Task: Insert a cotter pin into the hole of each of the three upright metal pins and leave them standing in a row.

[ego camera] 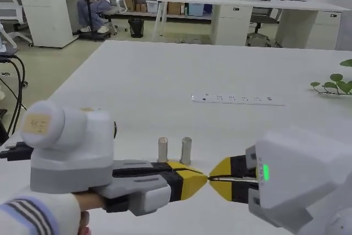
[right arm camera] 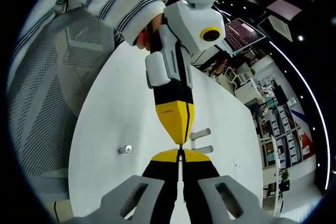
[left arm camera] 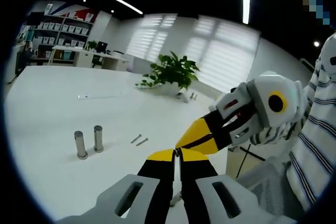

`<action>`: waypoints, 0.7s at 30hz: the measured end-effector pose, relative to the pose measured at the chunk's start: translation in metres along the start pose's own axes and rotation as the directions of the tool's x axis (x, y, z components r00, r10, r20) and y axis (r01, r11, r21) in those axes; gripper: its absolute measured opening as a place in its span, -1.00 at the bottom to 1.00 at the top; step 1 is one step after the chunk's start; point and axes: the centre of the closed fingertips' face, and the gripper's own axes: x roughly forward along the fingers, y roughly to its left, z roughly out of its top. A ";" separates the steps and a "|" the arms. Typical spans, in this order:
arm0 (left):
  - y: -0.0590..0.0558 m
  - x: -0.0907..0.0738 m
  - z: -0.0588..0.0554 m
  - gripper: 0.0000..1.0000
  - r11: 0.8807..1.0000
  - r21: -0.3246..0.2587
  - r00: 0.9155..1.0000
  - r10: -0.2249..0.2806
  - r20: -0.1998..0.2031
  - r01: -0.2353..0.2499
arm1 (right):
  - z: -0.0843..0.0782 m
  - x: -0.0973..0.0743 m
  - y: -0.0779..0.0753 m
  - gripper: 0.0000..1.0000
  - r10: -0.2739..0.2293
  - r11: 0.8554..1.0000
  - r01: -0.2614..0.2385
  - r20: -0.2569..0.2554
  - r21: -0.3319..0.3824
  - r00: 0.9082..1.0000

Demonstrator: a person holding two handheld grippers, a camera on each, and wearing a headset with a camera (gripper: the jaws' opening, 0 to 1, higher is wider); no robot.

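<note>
Two upright metal pins (ego camera: 163, 149) (ego camera: 186, 151) stand side by side on the white table (ego camera: 165, 81), just beyond the grippers; they also show in the left gripper view (left arm camera: 80, 144) (left arm camera: 98, 138). A third pin (right arm camera: 125, 150) stands apart, nearer the table's edge. Two cotter pins (left arm camera: 139, 140) lie on the table past the pins. My left gripper (ego camera: 202, 178) and right gripper (ego camera: 213, 179) point at each other, yellow tips touching, both shut. Whether something thin is pinched where the tips meet is too small to tell.
A white power strip (ego camera: 237, 99) lies across the table's middle. A potted plant (left arm camera: 170, 72) sits at the far right edge. A grey mesh chair (right arm camera: 47, 87) stands beside the table's near edge. Desks, shelves and a seated person (ego camera: 96, 4) are far behind.
</note>
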 end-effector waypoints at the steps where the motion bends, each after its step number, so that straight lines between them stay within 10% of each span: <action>1: 0.000 0.000 0.000 -1.00 1.000 0.004 1.000 -0.001 -0.003 0.001 | 0.001 0.000 0.000 -1.00 -0.001 1.000 0.001 0.001 -0.002 1.000; 21: -0.003 -0.001 -0.002 -1.00 0.997 -0.074 1.000 0.004 -0.016 -0.005 | 0.005 -0.004 0.004 -1.00 -0.011 0.999 0.010 0.052 0.030 0.999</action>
